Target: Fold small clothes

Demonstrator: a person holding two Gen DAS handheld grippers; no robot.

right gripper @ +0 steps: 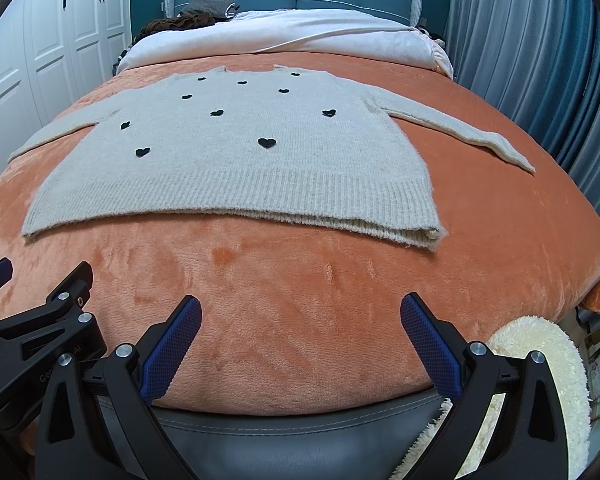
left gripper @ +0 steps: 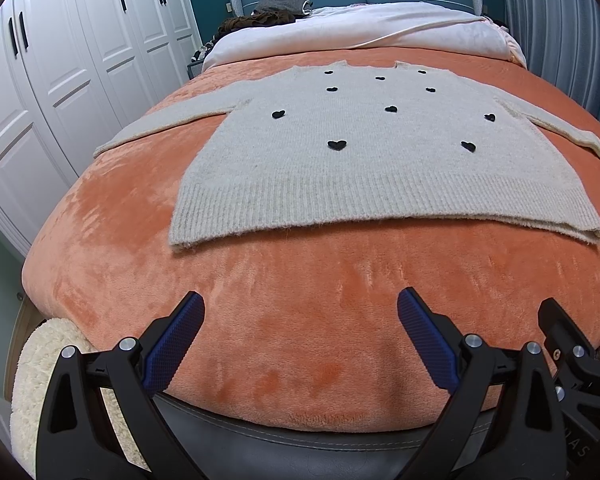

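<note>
A cream knit sweater (left gripper: 364, 168) with small black hearts lies flat on the orange blanket (left gripper: 284, 320), hem toward me, both sleeves spread out to the sides. It also shows in the right wrist view (right gripper: 236, 168). My left gripper (left gripper: 300, 304) is open and empty, hovering over the blanket near the foot of the bed, short of the hem. My right gripper (right gripper: 300, 306) is open and empty, beside the left one, also short of the hem.
White quilt (left gripper: 360, 28) and dark clothes (left gripper: 268, 12) lie at the head of the bed. White wardrobe (left gripper: 60, 72) stands on the left, blue curtain (right gripper: 540, 60) on the right. Fluffy cream throws (right gripper: 540, 360) hang at the bed's foot corners.
</note>
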